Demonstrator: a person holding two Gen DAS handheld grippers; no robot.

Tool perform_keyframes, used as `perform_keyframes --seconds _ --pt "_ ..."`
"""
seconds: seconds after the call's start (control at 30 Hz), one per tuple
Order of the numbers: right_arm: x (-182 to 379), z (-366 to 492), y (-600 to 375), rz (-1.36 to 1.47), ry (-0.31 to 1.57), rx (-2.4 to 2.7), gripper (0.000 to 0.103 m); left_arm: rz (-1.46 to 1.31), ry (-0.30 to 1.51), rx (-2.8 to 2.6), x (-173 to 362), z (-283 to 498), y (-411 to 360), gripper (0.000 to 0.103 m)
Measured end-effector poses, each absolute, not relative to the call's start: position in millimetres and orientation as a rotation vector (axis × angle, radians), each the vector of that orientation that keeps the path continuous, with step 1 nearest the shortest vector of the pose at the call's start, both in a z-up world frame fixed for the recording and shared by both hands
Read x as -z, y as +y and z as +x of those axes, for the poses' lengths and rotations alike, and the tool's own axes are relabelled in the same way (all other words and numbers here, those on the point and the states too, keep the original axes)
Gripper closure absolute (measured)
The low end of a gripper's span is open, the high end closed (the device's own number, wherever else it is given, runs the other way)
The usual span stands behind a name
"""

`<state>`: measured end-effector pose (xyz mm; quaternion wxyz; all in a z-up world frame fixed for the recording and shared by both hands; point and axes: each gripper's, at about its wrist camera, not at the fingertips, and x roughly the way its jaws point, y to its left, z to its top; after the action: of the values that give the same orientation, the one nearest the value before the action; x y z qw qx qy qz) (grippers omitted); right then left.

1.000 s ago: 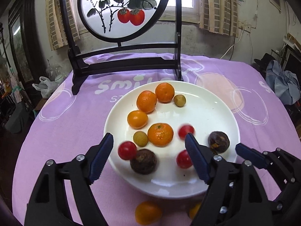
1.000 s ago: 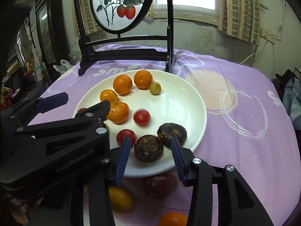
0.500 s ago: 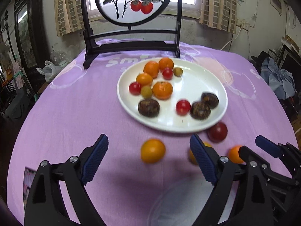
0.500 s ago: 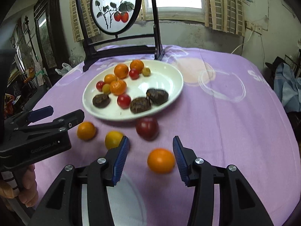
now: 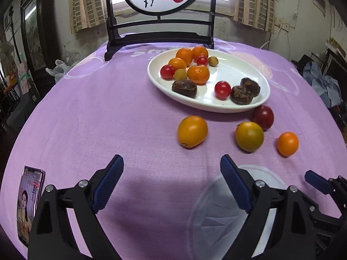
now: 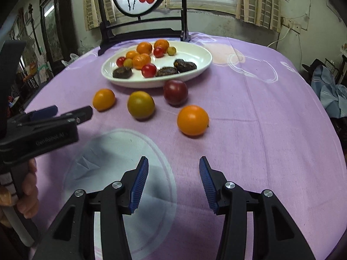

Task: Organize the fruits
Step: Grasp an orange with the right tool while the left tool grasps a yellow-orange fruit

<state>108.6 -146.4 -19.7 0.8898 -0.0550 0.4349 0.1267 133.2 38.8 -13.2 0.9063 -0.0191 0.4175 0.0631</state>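
Note:
A white plate (image 5: 235, 106) (image 6: 201, 65) holds several oranges, cherry tomatoes and dark brown fruits. On the purple cloth in front of it lie an orange fruit (image 5: 192, 131) (image 6: 103, 99), a yellow-green fruit (image 5: 249, 136) (image 6: 141, 104), a dark red fruit (image 5: 262, 114) (image 6: 175, 92) and another orange fruit (image 5: 287, 143) (image 6: 192, 120). My left gripper (image 5: 172, 164) is open and empty, short of the loose fruits. My right gripper (image 6: 174, 162) is open and empty, just short of the nearest orange fruit.
A dark wooden stand with a round painted screen (image 5: 160, 10) rises behind the plate. A phone (image 5: 29, 203) lies at the table's left front edge. The left gripper body (image 6: 43, 127) shows at the left of the right wrist view.
Both grippers have pulled back from over the plate toward the table's front edge, staying open. The loose fruits in front of the plate have come into full view.

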Motion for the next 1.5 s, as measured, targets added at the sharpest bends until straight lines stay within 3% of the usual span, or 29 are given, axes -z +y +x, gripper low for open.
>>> perform_keyframes --seconds 0.2,0.27,0.57,0.63,0.67,0.7,1.13,1.5 --pt "33.5 115.5 -144.4 -0.138 0.919 -0.224 0.052 -0.121 0.873 -0.094 5.8 132.4 54.4 0.013" --pt "34.4 121.0 -141.7 -0.152 0.916 -0.206 0.046 -0.103 0.885 -0.087 8.0 133.6 51.0 0.013" --pt "35.4 165.8 -139.6 -0.091 0.932 -0.174 0.045 -0.102 0.927 -0.060 15.1 137.4 45.7 0.013" --pt "35.5 168.3 -139.7 -0.083 0.927 -0.167 0.049 -0.105 0.941 -0.061 18.7 139.3 46.2 0.013" --pt "35.4 167.9 -140.3 -0.085 0.920 -0.161 0.062 -0.104 0.947 -0.062 20.3 140.3 45.9 0.013" --pt "34.7 168.2 -140.7 -0.089 0.917 -0.158 0.063 -0.103 0.950 -0.061 21.4 140.6 45.6 0.013" --pt "29.1 126.5 -151.3 -0.032 0.942 -0.264 0.063 -0.095 0.960 -0.064 35.1 147.9 42.0 0.013" --pt "25.9 124.5 -151.1 -0.048 0.939 -0.321 0.063 -0.052 0.948 -0.078 42.3 154.5 38.1 0.026"
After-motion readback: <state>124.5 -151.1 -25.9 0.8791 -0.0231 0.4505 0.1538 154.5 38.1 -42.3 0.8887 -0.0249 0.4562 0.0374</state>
